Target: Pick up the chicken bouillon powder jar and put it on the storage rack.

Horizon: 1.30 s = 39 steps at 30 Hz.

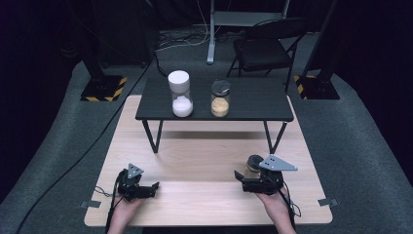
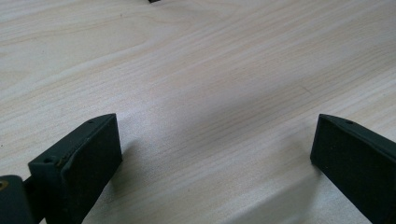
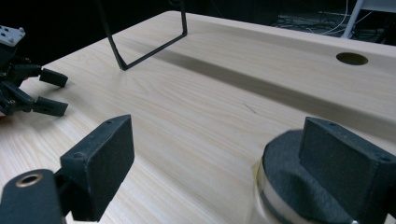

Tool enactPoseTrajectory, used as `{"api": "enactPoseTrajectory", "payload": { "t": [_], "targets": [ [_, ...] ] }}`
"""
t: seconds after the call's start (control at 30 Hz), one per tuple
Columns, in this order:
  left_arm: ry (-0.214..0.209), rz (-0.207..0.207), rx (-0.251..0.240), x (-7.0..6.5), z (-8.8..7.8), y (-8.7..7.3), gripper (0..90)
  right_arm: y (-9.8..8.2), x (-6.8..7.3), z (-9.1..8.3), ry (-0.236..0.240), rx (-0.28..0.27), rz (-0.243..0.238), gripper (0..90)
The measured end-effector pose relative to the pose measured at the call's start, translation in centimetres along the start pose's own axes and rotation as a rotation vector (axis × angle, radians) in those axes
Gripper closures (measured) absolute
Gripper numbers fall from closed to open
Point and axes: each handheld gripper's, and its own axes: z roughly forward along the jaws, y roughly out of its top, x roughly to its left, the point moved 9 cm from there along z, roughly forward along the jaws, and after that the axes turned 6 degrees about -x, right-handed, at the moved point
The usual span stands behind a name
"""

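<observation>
My right gripper (image 1: 241,180) is open near the wooden table's (image 1: 204,161) front right, its jaws pointing left. A small jar with a dark lid (image 1: 254,163) stands just beyond it. In the right gripper view this jar (image 3: 280,186) is low and blurred under the right jaw of my right gripper (image 3: 219,144); I cannot tell if they touch. My left gripper (image 1: 153,190) is open at the front left, jaws pointing right, and also shows as the left gripper (image 3: 46,91). In its own view the left gripper (image 2: 215,140) has only bare wood between its jaws.
A low black shelf (image 1: 253,105) stands on thin legs (image 3: 140,46) across the table's far side. It carries a white-lidded jar of white powder (image 1: 180,95) and a dark-lidded jar of tan stuff (image 1: 220,100). A round hole (image 3: 351,58) is in the tabletop. A folding chair (image 1: 268,44) stands behind.
</observation>
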Motion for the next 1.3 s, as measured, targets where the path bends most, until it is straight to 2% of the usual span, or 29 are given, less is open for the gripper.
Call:
{"api": "enactPoseTrajectory", "payload": {
  "t": [0.2, 0.7, 0.87, 1.3],
  "targets": [
    [0.001, -0.001, 0.0, 0.0, 0.0, 0.0, 1.6, -0.8, 0.3, -0.3, 0.001, -0.014, -0.004, 10.0],
    [0.002, -0.001, 0.0, 0.0, 0.0, 0.0, 1.6, -1.6, 0.6, -1.6, -0.025, -0.038, -0.037, 10.5],
    [0.002, -0.001, 0.0, 0.0, 0.0, 0.0, 1.6, -2.0, 0.6, -2.1, -0.027, -0.033, -0.033, 10.5],
    [0.002, -0.002, 0.0, 0.0, 0.0, 0.0, 1.6, -4.3, 0.0, -3.0, -0.04, 0.0, -0.029, 10.7]
  ]
}}
